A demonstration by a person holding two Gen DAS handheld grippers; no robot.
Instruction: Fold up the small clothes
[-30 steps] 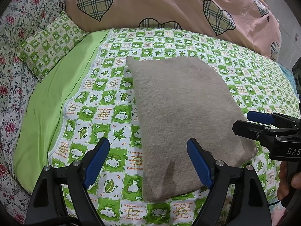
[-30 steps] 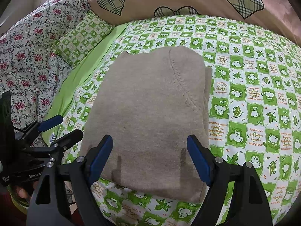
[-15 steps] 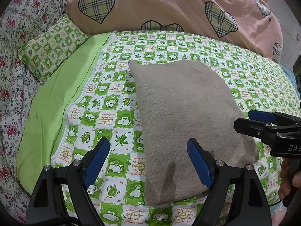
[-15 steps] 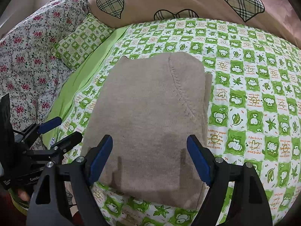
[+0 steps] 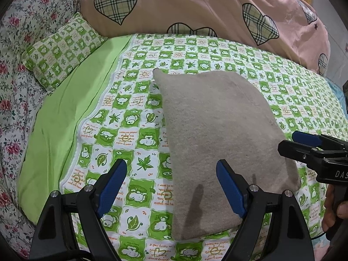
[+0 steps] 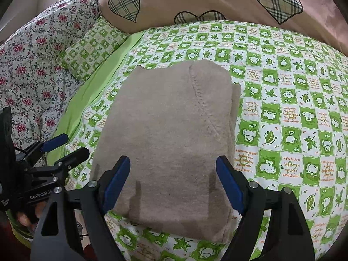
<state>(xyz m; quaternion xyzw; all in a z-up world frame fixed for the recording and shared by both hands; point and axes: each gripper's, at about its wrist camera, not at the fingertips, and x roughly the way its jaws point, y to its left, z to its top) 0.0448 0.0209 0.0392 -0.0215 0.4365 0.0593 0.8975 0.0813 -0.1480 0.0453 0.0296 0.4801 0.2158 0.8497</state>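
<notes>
One taupe knit garment (image 5: pixel 219 139) folded flat, seam showing, on bedspread (image 5: pixel 130 134).

My tongs are black with blue pads (image 5: pixel 113 182), and under them the folded knit (image 5: pixel 217 134) is plain greyish beige. The sheet (image 6: pixel 293 91) is green-and-white checks printed with leaves and little animals, edged by a plain lime strip (image 5: pixel 65 117) at nine o'clock. At twelve o'clock a pink quilt (image 5: pixel 195 6) carries plaid hearts; at ten o'clock a floral cover (image 6: pixel 28 61) shows red roses on white.
</notes>
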